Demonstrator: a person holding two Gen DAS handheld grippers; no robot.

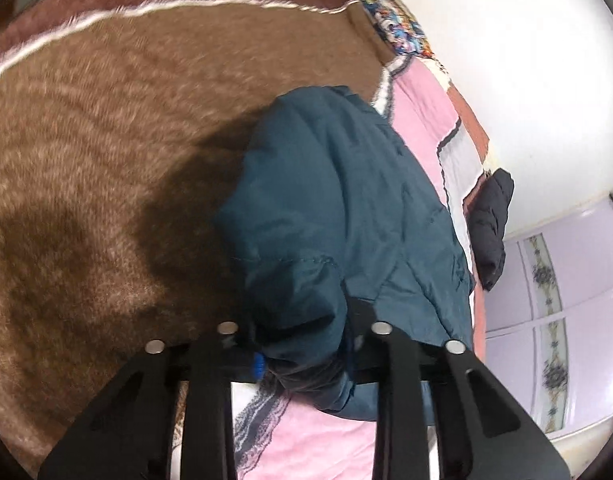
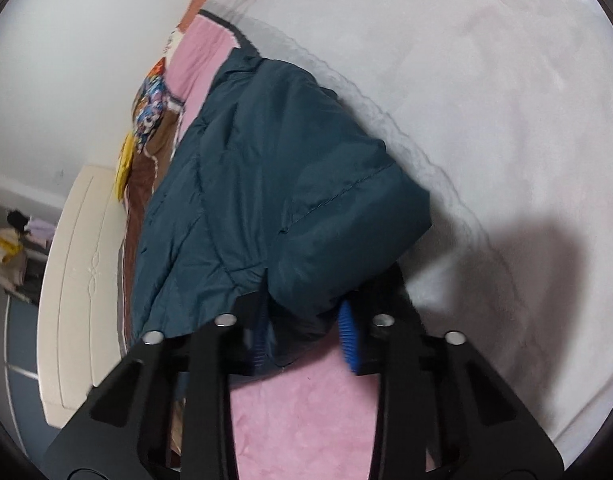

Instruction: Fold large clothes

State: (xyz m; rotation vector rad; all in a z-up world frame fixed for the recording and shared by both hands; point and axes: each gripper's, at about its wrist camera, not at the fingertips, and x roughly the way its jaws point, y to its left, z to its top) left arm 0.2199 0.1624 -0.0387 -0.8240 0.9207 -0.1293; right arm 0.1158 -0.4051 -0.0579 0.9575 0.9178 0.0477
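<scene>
A dark teal padded jacket (image 1: pixel 338 200) lies bunched on the bed, over a pink sheet and the edge of a brown fuzzy blanket. My left gripper (image 1: pixel 306 356) is shut on a fold of the jacket's near end, its blue pads mostly hidden by fabric. In the right wrist view the same jacket (image 2: pixel 266 184) stretches away from me. My right gripper (image 2: pixel 306 336) is shut on a thick fold of its near edge, blue pads (image 2: pixel 348 336) pressing the cloth from both sides.
A brown fuzzy blanket (image 1: pixel 106 160) covers the bed's left part, a pale grey blanket (image 2: pixel 486 120) the right. A pink sheet (image 2: pixel 306 408) lies under the jacket. A black garment (image 1: pixel 490 224) hangs off the bed edge. A cream headboard (image 2: pixel 78 280) and lilac wardrobe (image 1: pixel 566 300) flank the bed.
</scene>
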